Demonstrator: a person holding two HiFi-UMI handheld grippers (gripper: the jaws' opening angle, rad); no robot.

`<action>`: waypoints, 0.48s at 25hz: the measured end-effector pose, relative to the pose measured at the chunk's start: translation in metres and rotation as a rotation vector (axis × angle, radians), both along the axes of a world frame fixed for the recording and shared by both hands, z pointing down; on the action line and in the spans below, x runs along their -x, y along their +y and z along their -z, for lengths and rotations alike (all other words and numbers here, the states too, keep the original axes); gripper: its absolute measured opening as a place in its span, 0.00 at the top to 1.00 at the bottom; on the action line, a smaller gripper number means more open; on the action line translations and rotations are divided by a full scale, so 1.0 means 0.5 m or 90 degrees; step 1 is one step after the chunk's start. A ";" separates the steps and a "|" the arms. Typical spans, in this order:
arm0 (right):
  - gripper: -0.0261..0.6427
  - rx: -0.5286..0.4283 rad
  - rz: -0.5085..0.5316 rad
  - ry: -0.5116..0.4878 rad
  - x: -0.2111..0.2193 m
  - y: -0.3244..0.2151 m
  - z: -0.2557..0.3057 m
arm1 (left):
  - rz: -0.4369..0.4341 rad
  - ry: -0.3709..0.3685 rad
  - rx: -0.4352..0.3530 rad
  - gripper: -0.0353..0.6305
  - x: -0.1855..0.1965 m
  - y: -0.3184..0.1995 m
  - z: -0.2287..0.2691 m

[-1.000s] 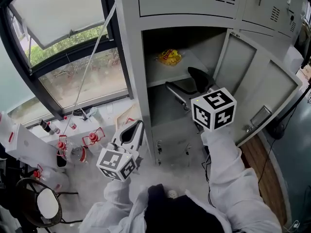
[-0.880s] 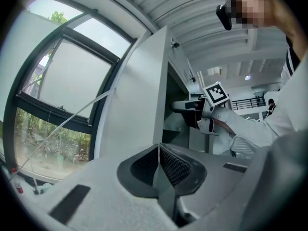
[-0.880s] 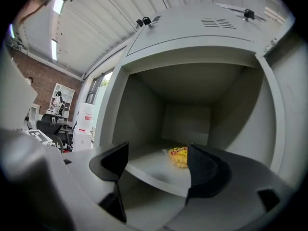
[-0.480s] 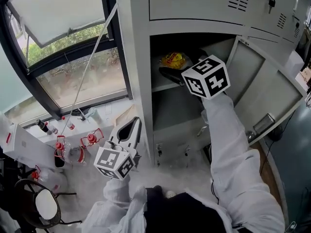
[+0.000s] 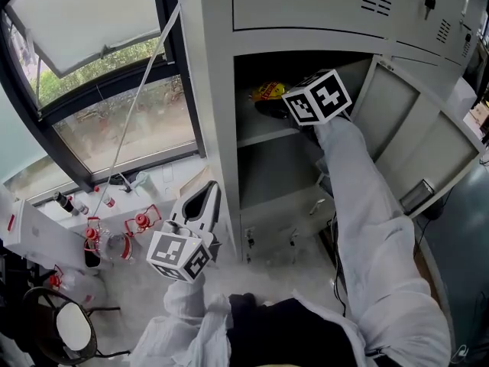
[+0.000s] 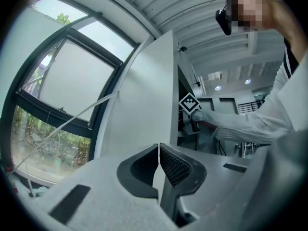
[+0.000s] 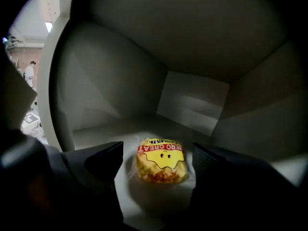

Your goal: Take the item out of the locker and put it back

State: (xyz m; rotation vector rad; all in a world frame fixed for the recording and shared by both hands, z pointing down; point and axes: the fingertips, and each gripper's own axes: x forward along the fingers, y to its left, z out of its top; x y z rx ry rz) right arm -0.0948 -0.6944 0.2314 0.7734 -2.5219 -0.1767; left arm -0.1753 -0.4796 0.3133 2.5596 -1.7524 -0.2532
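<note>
Grey metal locker (image 5: 210, 90) beside a tall window (image 5: 99, 90), its door (image 5: 416, 140) swung wide, with the right gripper (image 7: 155, 150) reaching into the upper compartment.

Judging by the layout, the task was at its very start. The snack packet (image 7: 161, 165) lay flat on the smooth painted shelf (image 5: 263, 132), not yet lifted, so taking it out and putting it back both remained. The right gripper's dark, blocky jaws were opening, with the packet between them but not touched. The packet was a crinkly clear plastic pouch, rounded and puffy, with a yellow and red printed label, and it looked soft enough to crush under a hard squeeze. The left gripper (image 6: 159, 150) hung low near the window, its ribbed pads pressed together on nothing.
</note>
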 end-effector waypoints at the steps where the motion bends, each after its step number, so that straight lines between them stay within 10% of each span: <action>1: 0.31 0.012 -0.004 0.004 0.000 -0.008 -0.008 | 0.002 0.000 0.000 0.92 0.002 -0.002 -0.001; 12: 0.30 0.091 -0.016 0.028 -0.001 -0.035 -0.046 | 0.002 0.011 0.007 0.92 0.006 -0.022 -0.016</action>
